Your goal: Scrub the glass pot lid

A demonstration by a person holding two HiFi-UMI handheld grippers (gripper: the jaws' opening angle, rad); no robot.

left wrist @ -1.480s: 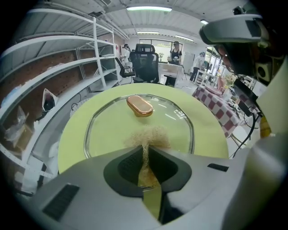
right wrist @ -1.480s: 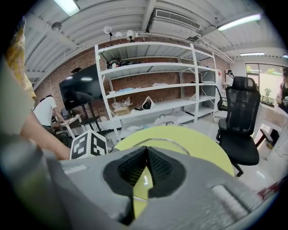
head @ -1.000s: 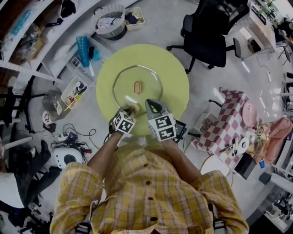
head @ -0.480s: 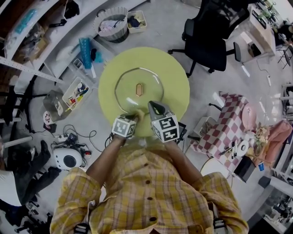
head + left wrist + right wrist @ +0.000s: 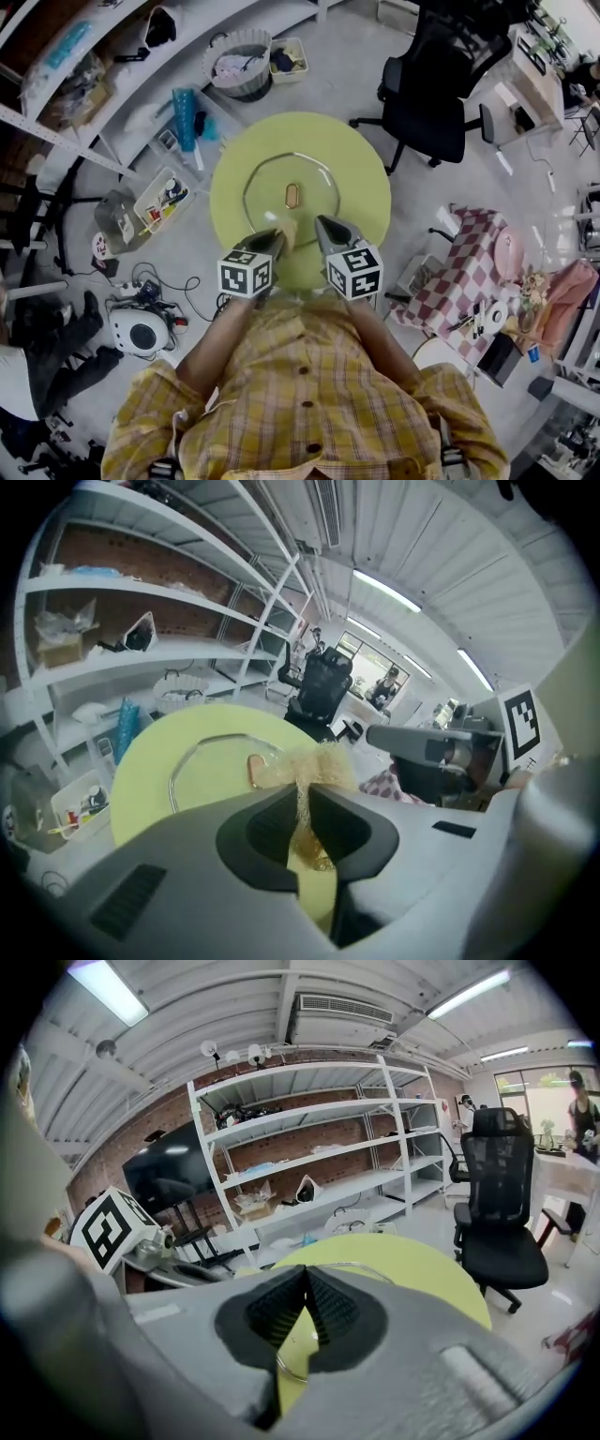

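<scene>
The glass pot lid (image 5: 289, 201) with a golden handle (image 5: 292, 196) lies flat on a round yellow-green table (image 5: 356, 178). My left gripper (image 5: 275, 234) is shut on a tan mesh scrubber (image 5: 288, 231), which hangs over the lid's near rim. In the left gripper view the scrubber (image 5: 317, 764) sticks out between the shut jaws of the left gripper (image 5: 302, 794), with the lid (image 5: 202, 757) beyond. My right gripper (image 5: 322, 223) hovers beside it over the lid's near right edge. The right gripper (image 5: 303, 1279) has its jaws closed tip to tip, holding nothing.
A black office chair (image 5: 427, 89) stands behind the table on the right. A white basket (image 5: 234, 52) and shelving are at the back left. Bins (image 5: 159, 197) and cables lie on the floor at left. A checkered seat (image 5: 469, 262) is at right.
Both grippers have lifted and drawn back toward the person. The scrubber has slid from the lid's surface to its near rim. The two marker cubes are farther apart.
</scene>
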